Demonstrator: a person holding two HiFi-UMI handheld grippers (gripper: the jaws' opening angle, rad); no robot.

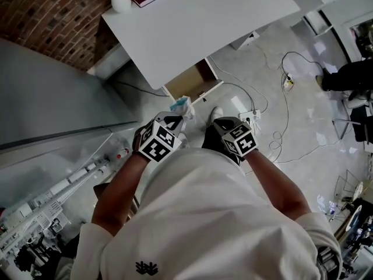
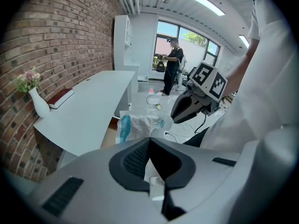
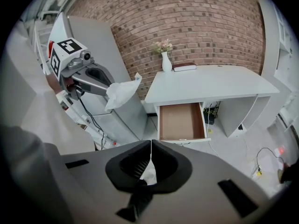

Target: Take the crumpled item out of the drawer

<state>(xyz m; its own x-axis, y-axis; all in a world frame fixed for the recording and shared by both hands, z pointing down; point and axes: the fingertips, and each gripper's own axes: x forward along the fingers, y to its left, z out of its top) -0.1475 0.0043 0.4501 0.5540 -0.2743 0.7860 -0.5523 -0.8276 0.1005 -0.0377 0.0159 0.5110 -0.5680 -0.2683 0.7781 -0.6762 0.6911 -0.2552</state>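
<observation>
At the tips of the left gripper (image 2: pixel 149 140), clear of the desk (image 3: pixel 210 83) and held up in the air, sits the crumpled item (image 2: pixel 140 126): a scrunched white wrapper or bag with a teal patch on one side. Left jaws are fully closed, pinching one edge of it, and the rest of the bundle sticks out beyond the tips. Right gripper (image 3: pixel 150 143): jaws pressed together, nothing gripped between them, held near the left one and aimed at the desk. The drawer (image 3: pixel 181 122) stands pulled out under the desktop, its brown floor bare, so the item reads as already out of it. Handling judgement: very light, thin and soft film or paper. It keeps its creases but would collapse under any squeeze, so there is no breakage risk. The surface is probably slick, and a pinch on a single loose flap could slide or let the wad unfold and dangle. The better hold is across a thick bunched fold near the middle of the wad, where several layers stack up between the pads. The present grip looks to be on an outer corner, adequate for so little weight if the gripper moves steadily. I cannot tell whether anything is wrapped inside it.
</observation>
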